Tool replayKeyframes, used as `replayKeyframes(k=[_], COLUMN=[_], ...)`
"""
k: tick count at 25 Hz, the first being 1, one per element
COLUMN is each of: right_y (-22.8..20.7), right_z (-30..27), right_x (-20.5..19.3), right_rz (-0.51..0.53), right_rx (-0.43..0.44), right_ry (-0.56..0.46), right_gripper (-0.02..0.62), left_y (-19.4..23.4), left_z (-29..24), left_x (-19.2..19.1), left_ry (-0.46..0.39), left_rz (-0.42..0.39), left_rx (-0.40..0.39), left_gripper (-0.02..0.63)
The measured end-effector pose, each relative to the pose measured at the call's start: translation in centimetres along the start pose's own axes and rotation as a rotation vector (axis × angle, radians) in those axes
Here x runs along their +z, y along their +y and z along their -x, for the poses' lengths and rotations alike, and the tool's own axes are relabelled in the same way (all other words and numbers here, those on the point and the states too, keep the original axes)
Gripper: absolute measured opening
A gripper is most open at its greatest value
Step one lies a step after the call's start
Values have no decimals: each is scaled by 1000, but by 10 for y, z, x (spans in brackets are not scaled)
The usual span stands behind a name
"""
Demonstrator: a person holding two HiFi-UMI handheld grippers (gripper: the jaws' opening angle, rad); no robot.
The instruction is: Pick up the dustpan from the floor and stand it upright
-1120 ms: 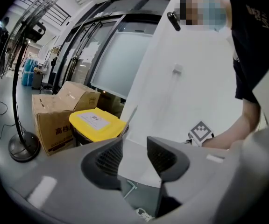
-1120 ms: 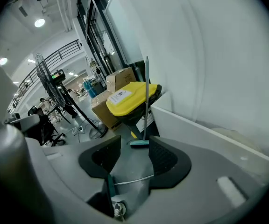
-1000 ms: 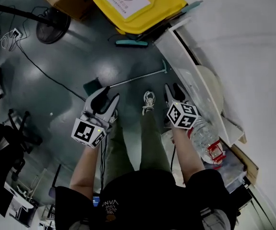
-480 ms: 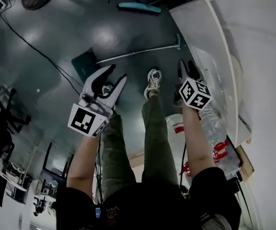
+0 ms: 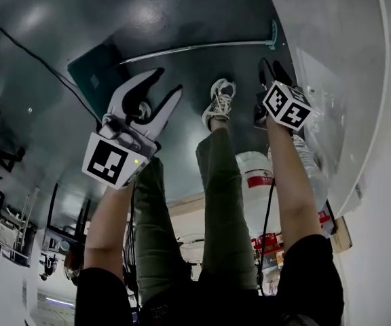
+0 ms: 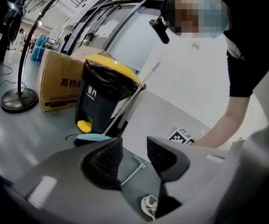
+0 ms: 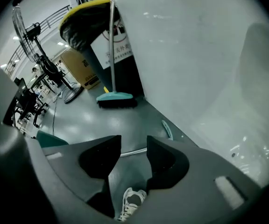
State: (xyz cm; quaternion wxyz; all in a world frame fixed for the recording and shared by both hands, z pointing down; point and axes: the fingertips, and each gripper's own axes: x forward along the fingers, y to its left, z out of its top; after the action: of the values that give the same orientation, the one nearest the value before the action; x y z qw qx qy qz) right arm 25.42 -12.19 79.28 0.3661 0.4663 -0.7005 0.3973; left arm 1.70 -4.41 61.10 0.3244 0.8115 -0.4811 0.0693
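The dustpan lies flat on the dark floor. Its teal pan [image 5: 95, 75] is at the left, and its thin metal handle [image 5: 195, 46] runs right to a teal grip [image 5: 273, 34]. My left gripper [image 5: 167, 81] hovers open just right of the pan, on the near side of the handle, holding nothing. The handle [image 6: 133, 168] shows through its gap in the left gripper view. My right gripper [image 5: 271, 65] is open and empty, just short of the grip end. The right gripper view shows the handle [image 7: 133, 150], the grip [image 7: 166, 129] and the pan's edge [image 7: 50, 138].
A person's shoe [image 5: 217, 104] stands between the grippers. A white wall [image 5: 331, 80] runs along the right, with a water jug [image 5: 256, 175] near it. A yellow-lidded bin [image 6: 104, 94], a broom [image 7: 116, 97], a cardboard box [image 6: 60, 83] and a fan base [image 6: 18, 99] stand farther off. A cable [image 5: 39, 60] crosses the floor.
The view has dropped closer to the floor and the dustpan looks larger. Both grippers have come down toward the dustpan, staying open and empty.
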Motion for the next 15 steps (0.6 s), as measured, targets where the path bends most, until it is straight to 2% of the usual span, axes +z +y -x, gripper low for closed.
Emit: replayKeyframes(k=[3,6,13,15], right_y=[-24,-42,-80,-100], right_z=[-34,-67,-133,-153], right_x=[-18,-26,-28,-26], right_rz=[-18,7,216,235], right_rx=[-19,-40,-101,-140], right_ry=[38,67,126,137], right_gripper=[170,170,170,170], left_y=[7,19,54,59], left_z=[-27,-48,-77,-87], left_x=[-31,-50,-76,-87], left_ry=[6,4,-72,-65], left_rz=[32,50,121,124], left_rx=[-7,-4,39,31], left_gripper=[172,172,172,172])
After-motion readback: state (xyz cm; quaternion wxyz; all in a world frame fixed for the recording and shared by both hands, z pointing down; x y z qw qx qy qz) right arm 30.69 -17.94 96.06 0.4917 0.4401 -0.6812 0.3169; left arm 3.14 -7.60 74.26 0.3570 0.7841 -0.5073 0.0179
